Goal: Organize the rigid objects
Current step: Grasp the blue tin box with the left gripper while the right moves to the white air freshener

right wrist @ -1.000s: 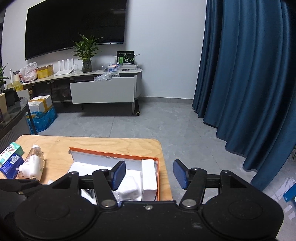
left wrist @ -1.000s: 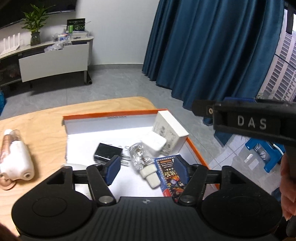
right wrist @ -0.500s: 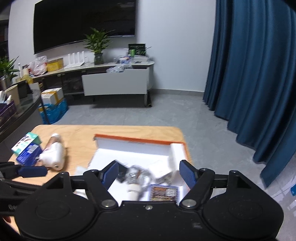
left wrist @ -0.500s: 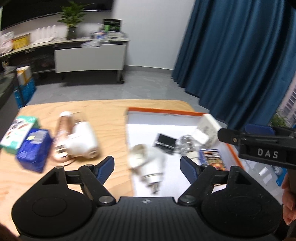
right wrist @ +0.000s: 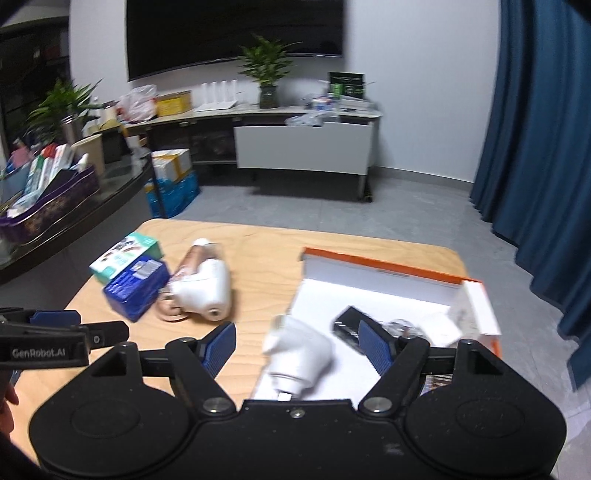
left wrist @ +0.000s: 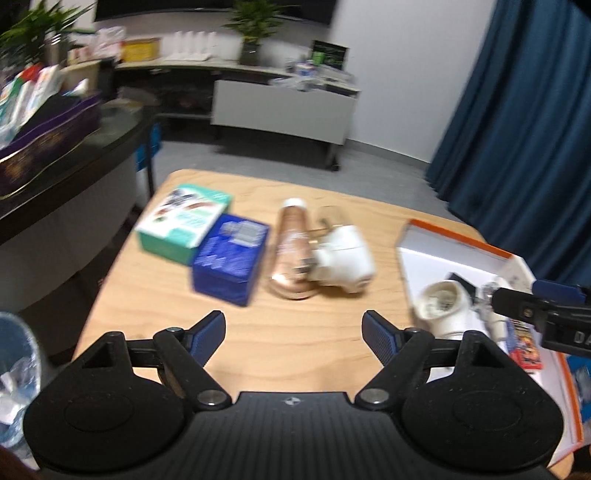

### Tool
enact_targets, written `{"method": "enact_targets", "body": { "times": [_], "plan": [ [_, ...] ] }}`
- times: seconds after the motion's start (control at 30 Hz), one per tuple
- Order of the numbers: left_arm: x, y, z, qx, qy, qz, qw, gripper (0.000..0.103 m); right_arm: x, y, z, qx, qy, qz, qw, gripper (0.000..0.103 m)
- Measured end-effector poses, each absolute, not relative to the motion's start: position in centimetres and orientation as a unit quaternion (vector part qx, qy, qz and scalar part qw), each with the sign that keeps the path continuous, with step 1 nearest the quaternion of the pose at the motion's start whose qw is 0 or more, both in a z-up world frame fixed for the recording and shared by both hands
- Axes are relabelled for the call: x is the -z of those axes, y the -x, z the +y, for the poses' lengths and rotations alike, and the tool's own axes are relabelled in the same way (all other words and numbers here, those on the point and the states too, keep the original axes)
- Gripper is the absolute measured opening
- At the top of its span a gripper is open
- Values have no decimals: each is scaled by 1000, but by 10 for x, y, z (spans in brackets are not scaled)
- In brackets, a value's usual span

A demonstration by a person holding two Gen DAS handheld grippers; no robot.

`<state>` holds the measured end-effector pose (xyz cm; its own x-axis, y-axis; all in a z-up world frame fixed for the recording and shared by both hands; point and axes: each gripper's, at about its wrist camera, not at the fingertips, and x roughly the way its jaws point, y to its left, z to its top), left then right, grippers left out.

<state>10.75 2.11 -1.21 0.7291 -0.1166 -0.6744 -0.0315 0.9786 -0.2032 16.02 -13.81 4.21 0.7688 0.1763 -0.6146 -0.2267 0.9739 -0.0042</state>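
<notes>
Two handheld grippers hover over a light wooden bench (left wrist: 306, 332), seen through a fisheye camera on each.

The left gripper (left wrist: 293, 330) has its jaws opening, well apart, with nothing between them, only bare wood beneath. Past it, on the bench, lie a teal and white carton (left wrist: 184, 223) and, touching it, a dark blue box (left wrist: 231, 258); printing on both is too blurred to read. Just beside the blue box lies a rose-gold bottle with a white cap (left wrist: 293, 254), and against that a white plastic device (left wrist: 343, 260).

At the right end of the bench sits an open white box with an orange rim (left wrist: 458, 242). Inside it are a white round-mouthed fitting (left wrist: 443, 304), a small black block (left wrist: 458, 278), a clear crinkled item (right wrist: 400, 326), and a red and blue printed card (left wrist: 526, 345) whose text is unreadable.

The right gripper (right wrist: 297, 345) is over the near edge of that box. Its jaws are wide apart and grip nothing; the white fitting (right wrist: 299, 356) lies below, between them in the view, untouched.

Readable writing: in the right view the left gripper's side (right wrist: 44, 341) reads "GenRobot.AI". In the left view the right gripper (left wrist: 554, 315) shows the letters "DA", cut off at the frame edge.

Behind are a dark blue curtain (right wrist: 543, 147), a wall-mounted screen (right wrist: 236, 33), and a potted plant (right wrist: 267, 72) on a low cabinet.
</notes>
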Motion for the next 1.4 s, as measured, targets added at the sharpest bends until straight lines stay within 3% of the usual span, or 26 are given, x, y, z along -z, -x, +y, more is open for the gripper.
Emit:
{"method": "enact_targets", "body": {
  "times": [0.43, 1.03, 1.13, 1.17, 1.4],
  "plan": [
    [25, -115, 60, -16, 101, 368, 924, 85, -28, -166, -89, -151, 61, 335, 928, 87],
    [60, -198, 59, 13, 39, 380, 924, 85, -16, -184, -108, -128, 48, 348, 928, 87],
    [63, -203, 60, 20, 45, 376, 925, 77, -14, -189, -107, -128, 47, 350, 927, 87],
    [64, -204, 61, 28, 49, 378, 924, 65, -13, -190, -107, -127, 47, 350, 927, 87],
    [60, -169, 58, 31, 33, 385, 922, 63, -11, -198, -101, -136, 46, 351, 925, 87]
  ]
}}
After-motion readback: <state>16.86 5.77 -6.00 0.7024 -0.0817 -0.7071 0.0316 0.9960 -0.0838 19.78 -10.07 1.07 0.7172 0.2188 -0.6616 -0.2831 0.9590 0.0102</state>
